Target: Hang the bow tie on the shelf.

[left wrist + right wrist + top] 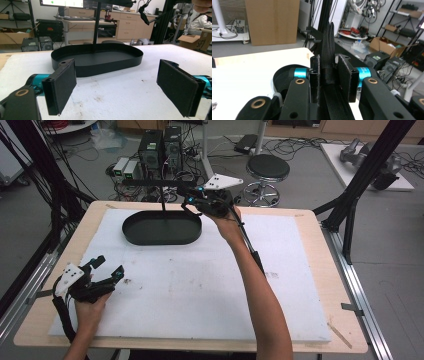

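Strap being hung on stand
Right gripper (189, 202) jaws clamped on black strap (329, 50) above oval tray (132, 234); left gripper (107, 267) jaws apart; next, drape over crossbar (150, 182)

Oval tray (100, 63): matt black, smooth, looks like sheet metal. Strap (328, 50) between right gripper (329, 75) pads: black woven cloth, dull. Left gripper (120, 87) pads: black, rough foam-like facing; teal anodised metal collars. White board (200, 285): grainy, scuffed, foam-like. Table (320, 285) edge, 3 o'clock of board: pale wood, matt.
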Action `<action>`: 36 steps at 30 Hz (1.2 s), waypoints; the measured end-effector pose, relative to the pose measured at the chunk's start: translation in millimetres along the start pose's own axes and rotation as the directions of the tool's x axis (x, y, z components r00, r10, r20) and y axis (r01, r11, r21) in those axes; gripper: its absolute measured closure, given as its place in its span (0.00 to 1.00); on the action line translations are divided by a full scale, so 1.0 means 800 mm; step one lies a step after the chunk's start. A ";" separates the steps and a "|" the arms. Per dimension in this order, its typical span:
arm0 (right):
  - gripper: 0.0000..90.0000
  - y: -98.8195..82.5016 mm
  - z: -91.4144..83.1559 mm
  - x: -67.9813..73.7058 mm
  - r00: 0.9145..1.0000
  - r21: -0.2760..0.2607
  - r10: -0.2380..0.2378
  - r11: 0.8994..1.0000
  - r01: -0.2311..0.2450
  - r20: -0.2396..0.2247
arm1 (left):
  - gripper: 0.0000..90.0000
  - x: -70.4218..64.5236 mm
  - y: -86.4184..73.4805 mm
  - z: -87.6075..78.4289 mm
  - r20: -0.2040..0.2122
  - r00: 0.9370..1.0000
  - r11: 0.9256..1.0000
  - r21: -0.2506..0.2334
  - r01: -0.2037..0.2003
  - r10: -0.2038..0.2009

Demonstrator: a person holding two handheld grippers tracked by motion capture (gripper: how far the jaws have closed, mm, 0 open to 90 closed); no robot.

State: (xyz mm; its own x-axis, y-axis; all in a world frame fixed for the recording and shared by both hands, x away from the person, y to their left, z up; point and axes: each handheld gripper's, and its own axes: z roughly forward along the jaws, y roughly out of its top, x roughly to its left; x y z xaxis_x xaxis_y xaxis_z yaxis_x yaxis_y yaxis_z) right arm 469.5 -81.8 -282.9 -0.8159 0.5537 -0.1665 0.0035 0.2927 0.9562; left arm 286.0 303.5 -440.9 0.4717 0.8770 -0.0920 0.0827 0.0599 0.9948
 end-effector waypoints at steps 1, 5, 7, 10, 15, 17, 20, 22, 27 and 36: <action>0.81 0.004 0.004 -0.001 1.000 -0.011 -0.003 1.000 0.003 0.001 | 0.18 0.000 0.000 0.000 -0.001 1.000 1.000 0.000 0.000 0.000; 0.81 0.005 0.008 -0.003 1.000 -0.021 0.007 1.000 -0.007 0.000 | 0.18 0.000 0.000 0.000 -0.001 1.000 1.000 0.000 0.000 0.000; 0.81 0.005 0.011 -0.004 1.000 -0.019 0.010 1.000 -0.010 0.004 | 0.18 0.000 0.000 0.000 -0.001 1.000 1.000 0.000 0.000 0.000; 0.81 0.006 0.016 -0.008 1.000 -0.018 0.019 1.000 -0.019 0.021 | 0.18 0.000 0.000 0.000 0.001 1.000 1.000 -0.002 0.001 -0.001; 0.81 0.010 0.028 -0.012 0.999 -0.003 0.017 1.000 -0.017 0.037 | 0.18 0.000 0.000 0.001 0.002 1.000 1.000 -0.003 0.003 -0.003; 0.81 0.013 0.034 -0.013 0.998 0.003 0.014 1.000 -0.014 0.054 | 0.18 0.000 0.000 0.000 0.002 1.000 1.000 -0.003 0.003 -0.003; 0.81 0.014 0.043 -0.016 0.998 0.003 0.030 1.000 -0.031 0.061 | 0.18 0.000 0.000 0.000 0.003 1.000 1.000 -0.001 0.003 -0.003; 0.81 0.014 0.049 -0.017 0.997 0.019 0.020 1.000 -0.022 0.073 | 0.18 0.000 0.000 0.000 0.003 1.000 1.000 -0.003 0.003 -0.003; 0.81 0.014 0.066 -0.025 0.992 0.048 0.037 0.998 -0.043 0.125 | 0.18 0.000 0.000 0.000 0.006 1.000 1.000 -0.001 0.003 -0.003; 0.81 0.004 0.076 -0.038 0.977 0.098 0.051 0.993 -0.073 0.205 | 0.18 0.001 0.000 0.000 0.008 1.000 1.000 -0.005 0.014 -0.014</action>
State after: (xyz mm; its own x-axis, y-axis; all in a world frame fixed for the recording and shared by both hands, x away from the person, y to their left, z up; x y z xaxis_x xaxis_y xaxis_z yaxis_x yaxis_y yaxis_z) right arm 529.7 -50.3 -289.2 -0.6789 0.7159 -0.1630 0.1195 0.3268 0.9375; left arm 286.2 304.3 -441.2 0.4774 0.8722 -0.1061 0.0844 0.0747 0.9936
